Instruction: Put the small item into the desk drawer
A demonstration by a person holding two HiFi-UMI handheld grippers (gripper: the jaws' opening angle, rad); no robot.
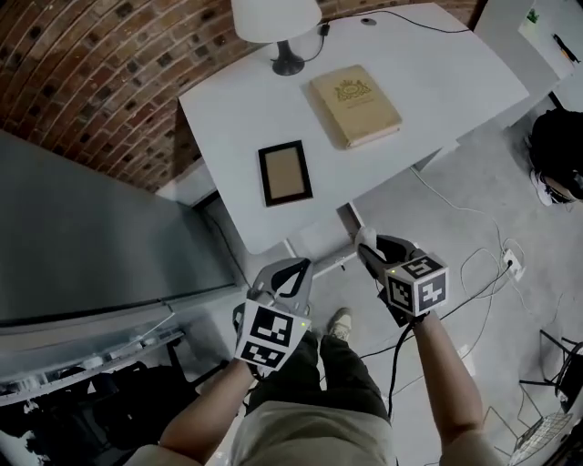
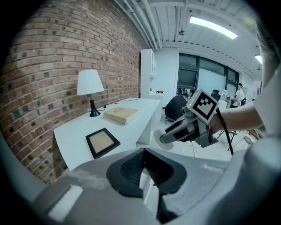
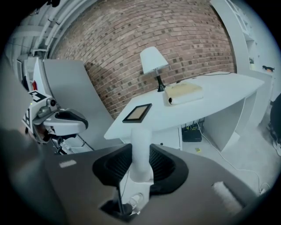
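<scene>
A small white cylindrical item [image 3: 140, 154] stands upright between the ribbed pads of my right gripper [image 3: 141, 145], which is shut on it. In the head view that gripper [image 1: 366, 246] hovers just off the near edge of the white desk [image 1: 428, 82], with the item [image 1: 366, 238] at its tip. A white drawer unit [image 3: 170, 137] shows under the desktop, its front closed as far as I can tell. My left gripper [image 1: 293, 266] hangs beside the right one, lower and to the left, its jaws together with nothing in them.
On the desk stand a white lamp [image 1: 278, 23], a tan book [image 1: 353, 105] and a black picture frame [image 1: 284, 173]. A grey panel [image 1: 91, 237] rises at the left before a brick wall [image 1: 109, 82]. Cables [image 1: 483, 273] trail over the floor at the right.
</scene>
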